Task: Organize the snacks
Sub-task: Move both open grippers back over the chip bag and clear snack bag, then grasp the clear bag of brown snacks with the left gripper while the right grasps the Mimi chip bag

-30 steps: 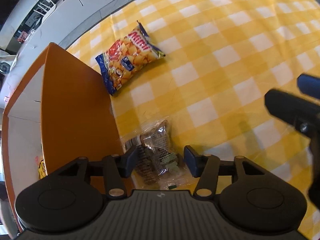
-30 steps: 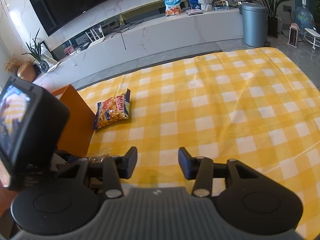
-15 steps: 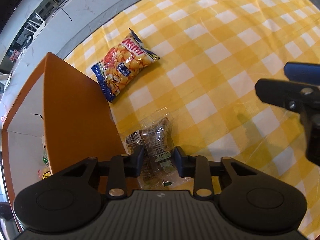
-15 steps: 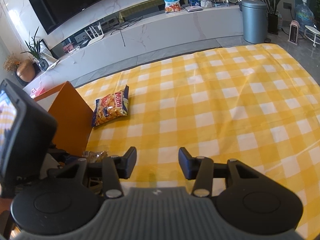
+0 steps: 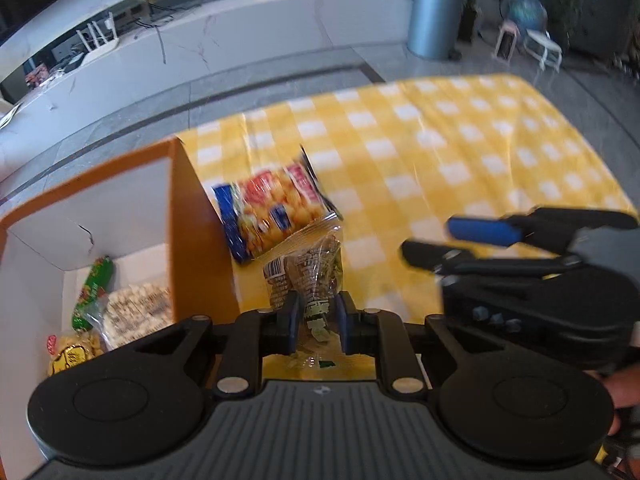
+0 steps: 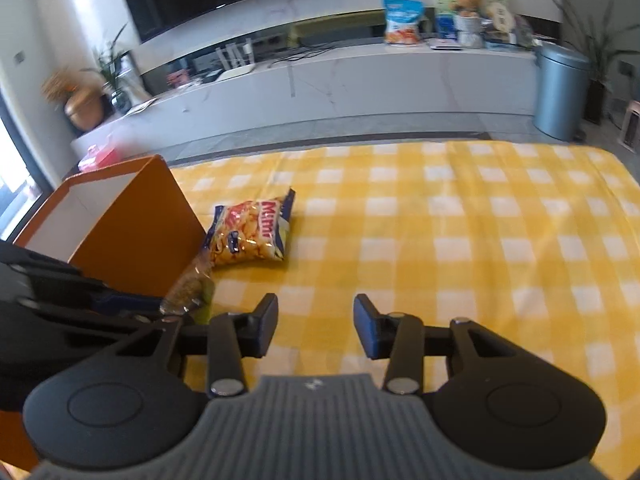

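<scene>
Clear snack packet [image 5: 310,272] sits pinched between the pads of my left gripper [image 5: 316,322]; the jaws are closing on its lower end, and the packet stands up from them, lifted off the yellow checked cloth [image 5: 460,148]. In the right wrist view the same packet [image 6: 192,290] shows just beside the orange box [image 6: 132,236], near its front corner. My right gripper [image 6: 316,326] carries nothing: its jaws stand roughly half apart, easing inward, with only cloth showing between them. It hovers to the right of the left one. A second bag, blue and yellow chips [image 6: 250,232], lies flat on the cloth just beside the box wall. Inside the box [image 5: 116,216], white-lined, I see a green packet [image 5: 92,292], a pale packet [image 5: 138,310] and a yellow one [image 5: 72,354] at the bottom. Both views are slightly blurred.
</scene>
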`<state>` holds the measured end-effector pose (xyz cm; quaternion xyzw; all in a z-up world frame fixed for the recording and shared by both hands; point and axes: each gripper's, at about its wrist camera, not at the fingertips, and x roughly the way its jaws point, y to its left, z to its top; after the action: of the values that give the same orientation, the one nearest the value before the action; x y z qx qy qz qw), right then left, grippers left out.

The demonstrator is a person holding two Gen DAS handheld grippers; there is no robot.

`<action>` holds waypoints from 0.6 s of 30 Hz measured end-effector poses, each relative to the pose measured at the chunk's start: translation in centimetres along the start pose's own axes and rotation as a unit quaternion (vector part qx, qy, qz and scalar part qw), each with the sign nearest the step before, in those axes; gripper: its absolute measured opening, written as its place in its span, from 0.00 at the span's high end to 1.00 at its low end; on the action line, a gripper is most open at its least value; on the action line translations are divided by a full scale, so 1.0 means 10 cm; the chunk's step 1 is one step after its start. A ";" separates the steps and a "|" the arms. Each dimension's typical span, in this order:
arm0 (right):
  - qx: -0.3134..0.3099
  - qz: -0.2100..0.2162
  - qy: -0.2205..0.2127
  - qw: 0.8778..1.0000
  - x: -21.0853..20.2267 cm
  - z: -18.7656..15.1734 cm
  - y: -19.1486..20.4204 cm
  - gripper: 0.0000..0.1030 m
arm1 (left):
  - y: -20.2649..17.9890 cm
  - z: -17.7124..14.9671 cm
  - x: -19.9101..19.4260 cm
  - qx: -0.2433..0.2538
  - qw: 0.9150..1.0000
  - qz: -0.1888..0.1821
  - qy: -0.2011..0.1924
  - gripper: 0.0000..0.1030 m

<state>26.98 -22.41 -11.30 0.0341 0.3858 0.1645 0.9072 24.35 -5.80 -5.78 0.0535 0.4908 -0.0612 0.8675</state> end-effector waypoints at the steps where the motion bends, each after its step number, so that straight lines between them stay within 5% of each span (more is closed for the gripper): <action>1: -0.004 0.014 0.004 1.000 0.06 0.03 -0.01 0.60 | 0.02 0.03 -0.02 -0.007 1.000 -0.003 -0.002 0.80; 7: -0.102 0.062 0.023 0.993 0.46 0.24 0.10 0.59 | 0.09 0.12 -0.04 -0.021 1.000 -0.010 -0.016 0.82; 18: -0.198 0.076 0.060 0.975 0.95 0.43 0.31 0.58 | 0.17 0.11 0.01 -0.038 0.999 -0.008 -0.016 0.94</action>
<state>35.35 -16.15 -14.28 -0.1272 0.3954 0.3084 0.8558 25.60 -4.32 -5.27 0.0154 0.4792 -0.0500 0.8761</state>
